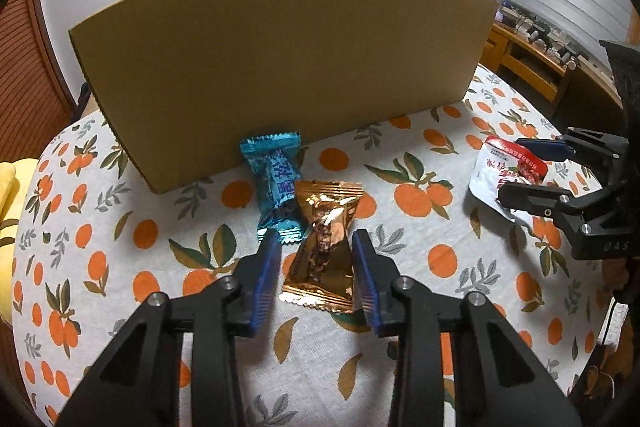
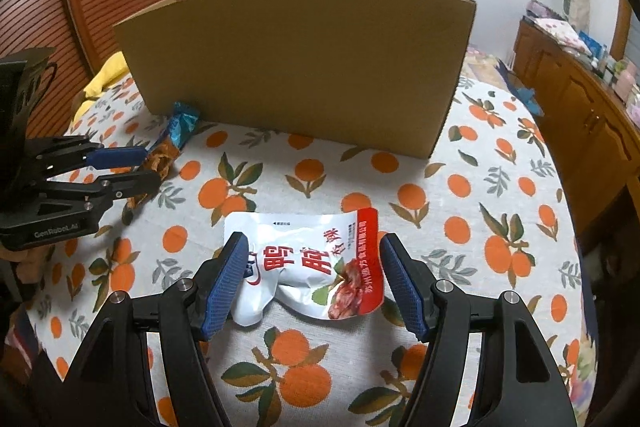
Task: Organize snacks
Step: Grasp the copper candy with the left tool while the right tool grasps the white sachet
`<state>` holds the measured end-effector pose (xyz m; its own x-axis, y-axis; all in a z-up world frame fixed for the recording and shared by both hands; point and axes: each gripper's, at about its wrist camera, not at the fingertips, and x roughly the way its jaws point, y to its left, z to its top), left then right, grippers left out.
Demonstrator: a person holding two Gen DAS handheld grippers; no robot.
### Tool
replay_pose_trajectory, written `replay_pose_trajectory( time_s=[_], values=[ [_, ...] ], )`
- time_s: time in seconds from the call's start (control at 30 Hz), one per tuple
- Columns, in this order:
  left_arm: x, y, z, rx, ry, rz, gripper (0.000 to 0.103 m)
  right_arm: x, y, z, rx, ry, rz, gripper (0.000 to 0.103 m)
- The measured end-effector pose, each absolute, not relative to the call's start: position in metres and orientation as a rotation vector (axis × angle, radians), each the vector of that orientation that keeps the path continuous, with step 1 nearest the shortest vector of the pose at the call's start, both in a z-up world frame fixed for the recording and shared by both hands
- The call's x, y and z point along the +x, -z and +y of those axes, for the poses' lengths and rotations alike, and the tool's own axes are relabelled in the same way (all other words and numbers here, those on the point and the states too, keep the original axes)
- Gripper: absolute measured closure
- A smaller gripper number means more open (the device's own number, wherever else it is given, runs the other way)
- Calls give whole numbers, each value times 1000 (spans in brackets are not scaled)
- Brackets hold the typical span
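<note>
Two snacks sit between my jaws, ready for the box (image 2: 296,67) ahead: my left gripper (image 1: 316,247) straddles the crinkled gold packet (image 1: 324,247), pads narrowed but not visibly pinching, while my right gripper (image 2: 312,259) stands spread around the white-and-red pouch (image 2: 308,263). A blue candy (image 1: 276,183) lies just beyond.

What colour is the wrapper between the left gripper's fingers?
Shiny copper-gold wrapper, clearest in the left wrist view.
</note>
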<state>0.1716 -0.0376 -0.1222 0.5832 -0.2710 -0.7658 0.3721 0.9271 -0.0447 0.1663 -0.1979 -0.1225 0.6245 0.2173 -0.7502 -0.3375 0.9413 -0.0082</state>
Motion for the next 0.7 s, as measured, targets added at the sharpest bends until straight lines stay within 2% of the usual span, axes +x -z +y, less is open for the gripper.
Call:
replay_pose_trajectory(
  time_s=[0.17, 0.4, 0.7],
  values=[
    [171, 122, -36, 124, 379, 869, 68, 167, 131, -193, -168, -330, 870, 33],
    [170, 122, -36, 120, 385, 867, 80, 166, 135, -184, -201, -337, 865, 30],
    [163, 121, -39, 124, 396, 867, 83, 164, 135, -182, -200, -349, 856, 31]
  ],
)
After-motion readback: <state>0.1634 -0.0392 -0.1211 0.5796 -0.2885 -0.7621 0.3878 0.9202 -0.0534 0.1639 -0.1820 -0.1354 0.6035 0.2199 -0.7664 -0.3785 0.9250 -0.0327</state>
